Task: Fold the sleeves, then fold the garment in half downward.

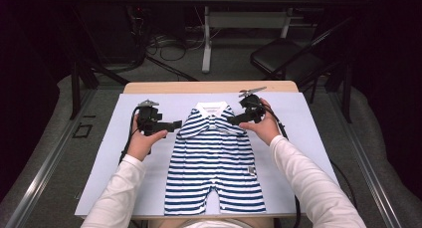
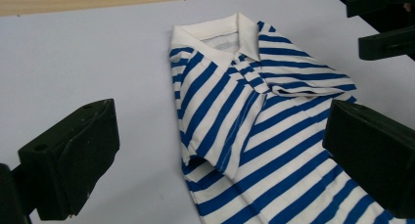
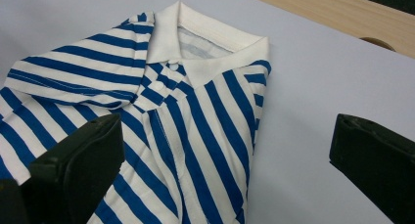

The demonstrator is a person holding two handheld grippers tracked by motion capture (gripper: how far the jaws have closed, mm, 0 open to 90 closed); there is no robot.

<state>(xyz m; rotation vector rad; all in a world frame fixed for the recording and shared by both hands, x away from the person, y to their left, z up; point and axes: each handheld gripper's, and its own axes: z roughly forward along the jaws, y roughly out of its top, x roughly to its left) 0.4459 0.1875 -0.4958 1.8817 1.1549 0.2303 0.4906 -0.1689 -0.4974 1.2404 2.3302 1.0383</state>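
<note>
Romper of blue-and-white striped knit with a white collar (image 1: 213,153) lies flat and face up in the middle of the high view, on a pale lavender sheet (image 1: 308,138) that covers a light wooden table (image 1: 209,86). Its long axis runs from the collar, toward the upper centre of the frame, down to the two short legs at the lower edge, nearest the person. Both short sleeves are folded in over the chest, so the shoulder edges form the outer corners of the garment.

At upper left of the garment, the left gripper (image 1: 175,125) points rightward at the folded left shoulder, just beside it; in the left gripper view its black jaws stand wide apart with nothing between the pads, one over the bare sheet and the other over the striped cloth. At upper right, the right gripper (image 1: 233,120) points leftward at the other shoulder, equally close; in the right gripper view its jaws are spread to their widest and empty, with the folded shoulder edge lying in the gap.

Judging by this, neither hand is nearer: each gripper faces its own shoulder across the garment's width, at right angles to the long axis. Any next pinch would probably come inward from both sides onto those folded edges near the collar.
</note>
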